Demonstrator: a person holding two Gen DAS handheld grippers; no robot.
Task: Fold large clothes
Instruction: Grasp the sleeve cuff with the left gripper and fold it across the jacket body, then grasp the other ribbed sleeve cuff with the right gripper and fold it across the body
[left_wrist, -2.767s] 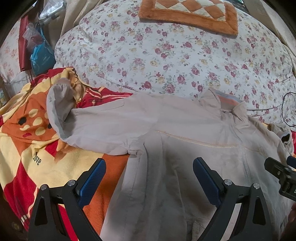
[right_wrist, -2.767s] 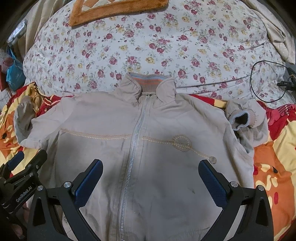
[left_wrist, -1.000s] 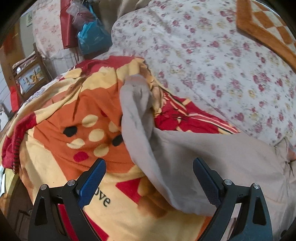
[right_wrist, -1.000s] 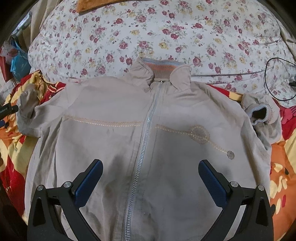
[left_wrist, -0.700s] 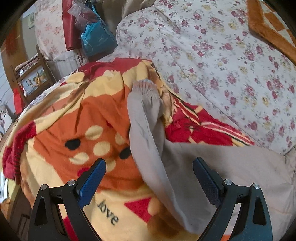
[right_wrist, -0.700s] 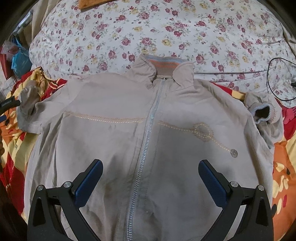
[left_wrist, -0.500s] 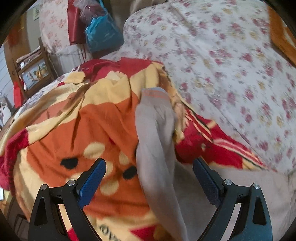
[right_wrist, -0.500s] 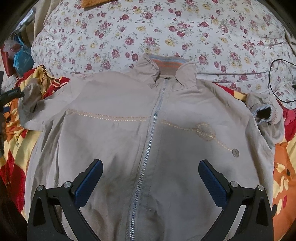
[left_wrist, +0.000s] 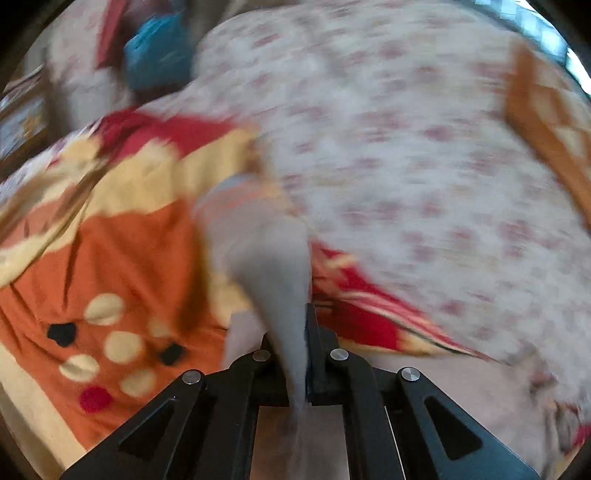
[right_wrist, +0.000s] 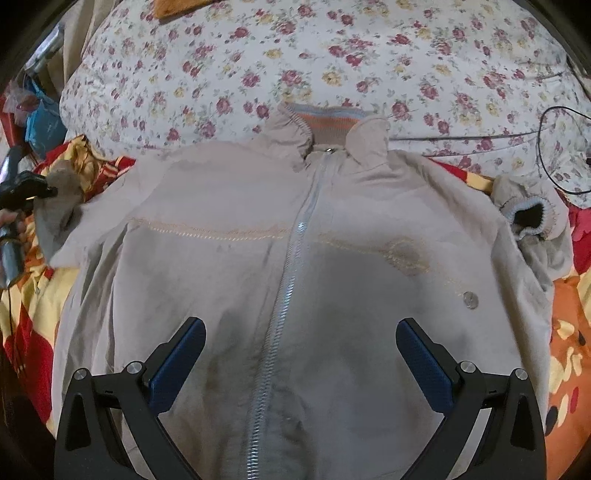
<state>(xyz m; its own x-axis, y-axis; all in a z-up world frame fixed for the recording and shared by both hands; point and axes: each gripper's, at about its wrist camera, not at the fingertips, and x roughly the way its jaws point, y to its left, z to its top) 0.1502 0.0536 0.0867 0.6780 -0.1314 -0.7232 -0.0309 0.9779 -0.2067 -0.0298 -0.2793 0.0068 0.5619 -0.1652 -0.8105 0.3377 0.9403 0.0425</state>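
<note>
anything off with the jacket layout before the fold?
Mostly flat, zipped, front up. Odd bits: the far sleeve is bunched, cuff curled back toward the body rather than laid out. Dark smudges stain the jacket front near the zipper. The left gripper is shut on the other sleeve.

A bed is covered by an orange, red and yellow blanket (right_wrist: 569, 332), with a floral quilt (right_wrist: 332, 55) heaped at the far side. A blue bag (right_wrist: 44, 125) is seen far left; a black cable (right_wrist: 543, 147) is draped far right.
</note>
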